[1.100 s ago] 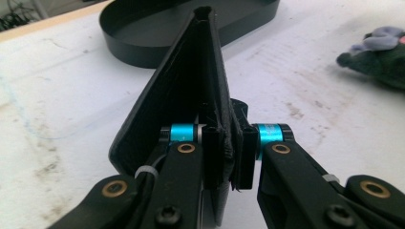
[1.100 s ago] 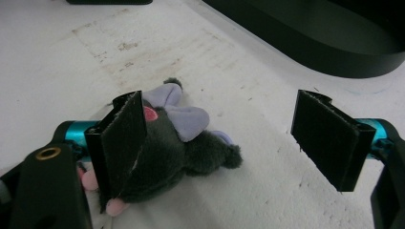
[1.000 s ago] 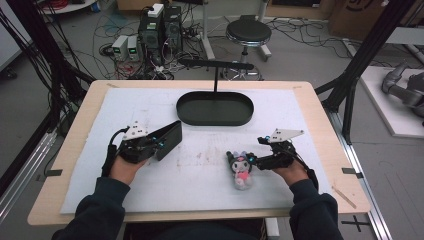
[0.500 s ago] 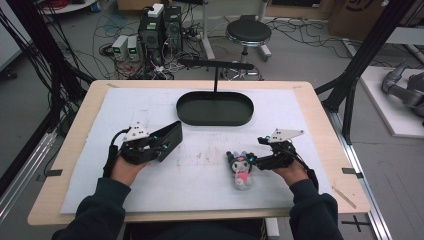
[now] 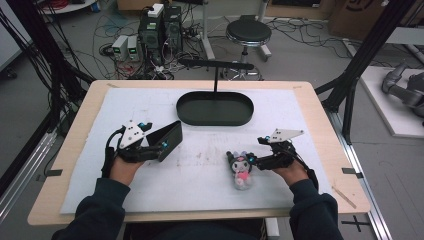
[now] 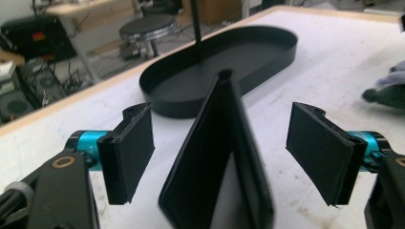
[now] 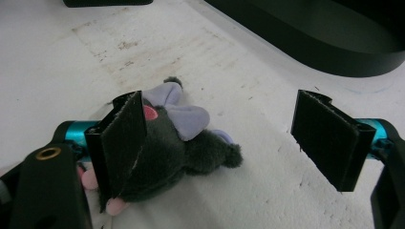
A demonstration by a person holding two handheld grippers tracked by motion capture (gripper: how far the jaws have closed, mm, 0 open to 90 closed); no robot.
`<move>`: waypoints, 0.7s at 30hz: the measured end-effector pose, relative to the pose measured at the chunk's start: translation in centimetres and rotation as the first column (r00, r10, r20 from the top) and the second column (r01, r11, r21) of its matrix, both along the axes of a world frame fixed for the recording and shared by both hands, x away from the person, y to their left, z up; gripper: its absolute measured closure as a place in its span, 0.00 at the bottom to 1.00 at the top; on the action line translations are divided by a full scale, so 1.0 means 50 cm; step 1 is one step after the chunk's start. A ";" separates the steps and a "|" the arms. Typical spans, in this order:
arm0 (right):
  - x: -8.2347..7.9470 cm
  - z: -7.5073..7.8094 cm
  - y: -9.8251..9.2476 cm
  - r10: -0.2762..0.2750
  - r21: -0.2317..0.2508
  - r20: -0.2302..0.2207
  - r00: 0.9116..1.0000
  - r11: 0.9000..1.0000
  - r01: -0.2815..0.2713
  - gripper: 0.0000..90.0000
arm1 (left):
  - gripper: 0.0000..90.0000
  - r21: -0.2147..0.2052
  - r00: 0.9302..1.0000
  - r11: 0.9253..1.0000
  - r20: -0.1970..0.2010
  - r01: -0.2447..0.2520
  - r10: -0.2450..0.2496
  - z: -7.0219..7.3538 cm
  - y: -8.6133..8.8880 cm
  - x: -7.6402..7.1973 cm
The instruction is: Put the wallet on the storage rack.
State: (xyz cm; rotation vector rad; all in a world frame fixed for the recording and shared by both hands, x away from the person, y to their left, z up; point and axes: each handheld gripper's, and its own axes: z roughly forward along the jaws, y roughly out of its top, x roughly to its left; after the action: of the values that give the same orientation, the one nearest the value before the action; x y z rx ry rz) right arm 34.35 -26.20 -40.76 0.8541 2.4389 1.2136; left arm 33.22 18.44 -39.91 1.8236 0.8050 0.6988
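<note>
Standing between jaws: a black wallet, folded, on its edge between the left gripper's pads, touching neither pad in the left gripper view.
Left gripper: jaws have just been opening and now stand wide apart, a clear gap on each side of the wallet.
Wallet place: in the high view the wallet lies at about 8 o'clock from the black oval tray, well apart from it, at the tip of the left gripper.
Right gripper: jaws apart, clamped on nothing; right gripper.
Toy: a small plush toy, dark with a lilac bow, lies against the left-hand pad in the right gripper view, clear of the other.
Toy place: in the high view the plush toy sits at 5 o'clock from the tray, just at 9 o'clock of the right gripper.
Surface: white mat on a wooden table.
</note>
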 end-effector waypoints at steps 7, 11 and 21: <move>0.000 0.000 -0.001 0.001 0.000 0.001 1.000 1.000 -0.001 0.22 | 0.29 -0.007 0.989 1.000 -0.148 -0.025 0.024 -0.028 0.009 0.026; 0.000 0.000 -0.002 -0.005 0.000 -0.003 1.000 1.000 0.005 0.22 | 0.56 -0.030 0.985 0.999 -0.173 -0.013 0.008 -0.027 0.017 0.027; 0.002 0.004 -0.013 -0.041 0.020 0.005 0.999 0.999 0.041 0.22 | 0.87 -0.088 0.985 0.996 -0.170 -0.016 0.001 -0.020 0.030 0.028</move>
State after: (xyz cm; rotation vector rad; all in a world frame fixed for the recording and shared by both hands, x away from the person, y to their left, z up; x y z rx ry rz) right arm 34.43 -26.86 -40.56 0.9014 2.3968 1.2261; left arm 34.64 19.95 -40.90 1.8167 0.9414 0.5091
